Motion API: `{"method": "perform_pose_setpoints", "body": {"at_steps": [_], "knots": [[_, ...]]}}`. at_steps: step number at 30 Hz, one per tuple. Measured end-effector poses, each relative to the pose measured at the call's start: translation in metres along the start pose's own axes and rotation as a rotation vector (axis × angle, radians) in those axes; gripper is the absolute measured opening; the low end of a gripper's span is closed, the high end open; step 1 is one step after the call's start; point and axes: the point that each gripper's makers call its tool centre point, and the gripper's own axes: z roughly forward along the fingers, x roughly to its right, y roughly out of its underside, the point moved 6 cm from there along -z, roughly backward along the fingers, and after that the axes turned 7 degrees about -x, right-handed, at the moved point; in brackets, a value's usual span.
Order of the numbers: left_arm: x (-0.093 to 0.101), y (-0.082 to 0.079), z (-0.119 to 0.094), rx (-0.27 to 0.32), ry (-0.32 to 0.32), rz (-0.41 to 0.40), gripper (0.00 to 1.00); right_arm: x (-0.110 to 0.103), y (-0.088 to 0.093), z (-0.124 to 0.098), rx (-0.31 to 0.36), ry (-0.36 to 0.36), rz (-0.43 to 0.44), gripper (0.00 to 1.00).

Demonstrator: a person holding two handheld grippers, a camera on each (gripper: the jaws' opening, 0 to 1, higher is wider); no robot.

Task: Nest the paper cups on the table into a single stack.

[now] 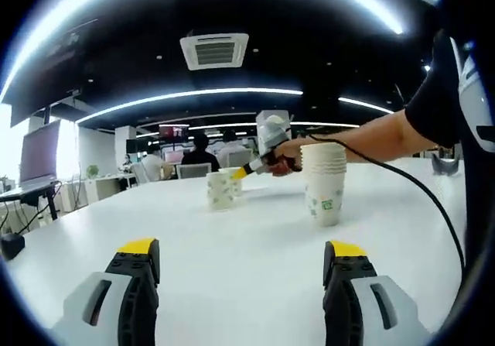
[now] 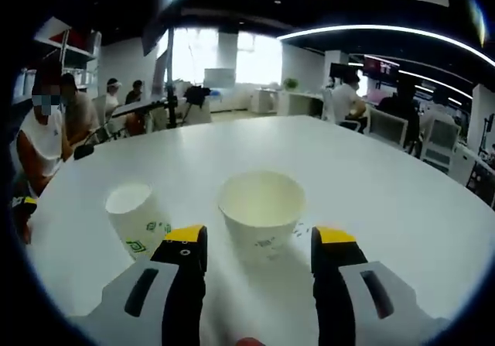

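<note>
A wide white table (image 1: 232, 245) runs ahead of both grippers, smooth and glossy, in a big open office with a dark ceiling, long curved light strips and a square ceiling vent (image 1: 214, 51). Beyond the far edge of the table, people sit at desks with chairs and screens; bright windows (image 2: 224, 56) show far ahead of the right gripper.

The cups are white paper with small green printed marks on their sides; the writing is too small to read.

In the left gripper view, the left gripper (image 1: 241, 262) hangs low over the table with its yellow-tipped jaws spread wide and nothing between them. Ahead and to its right stands a stack of cups (image 1: 324, 182), upright on the table. Ahead and slightly left stand two single cups (image 1: 221, 189), close together. The right gripper (image 1: 241, 173) reaches in from the right, held by a hand (image 1: 290, 157), its yellow tip at the farther of these two cups and a black cable trailing back.

In the right gripper view, the right gripper (image 2: 259, 249) is wide open, holding nothing. An upright open-mouthed cup (image 2: 261, 210) stands just ahead between the jaw tips, untouched as far as can be seen. A second cup (image 2: 138, 217) stands just beyond the left jaw.
</note>
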Motion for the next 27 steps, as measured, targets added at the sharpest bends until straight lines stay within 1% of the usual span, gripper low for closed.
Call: {"method": "perform_pose_setpoints", "body": {"at_steps": [4,7,8,9,11,13,19,27], "knots": [[0.002,0.002,0.000,-0.008,-0.005,0.016,0.91,0.001,-0.001,0.008,-0.005,0.007,0.011,0.53],[0.002,0.002,0.000,-0.008,-0.006,0.015,0.90,0.001,0.000,0.008,0.000,0.011,0.023,0.49],[0.002,0.002,0.000,-0.009,-0.006,0.015,0.90,0.001,0.000,0.008,0.004,0.014,0.027,0.45],[0.002,0.002,-0.001,-0.008,-0.006,0.015,0.90,0.001,0.000,0.008,0.009,0.017,0.031,0.43],[0.003,0.003,-0.001,-0.010,-0.008,0.017,0.89,0.001,0.001,0.007,0.014,0.020,0.040,0.42],[0.003,0.004,-0.001,-0.012,-0.010,0.020,0.89,0.001,0.002,0.004,0.019,0.029,0.041,0.42],[0.004,0.005,-0.002,-0.010,-0.009,0.019,0.88,-0.004,0.004,-0.007,0.036,0.022,0.055,0.41],[0.006,0.005,-0.003,-0.011,-0.001,0.018,0.87,-0.014,0.003,-0.031,0.063,0.006,0.045,0.41]]}}
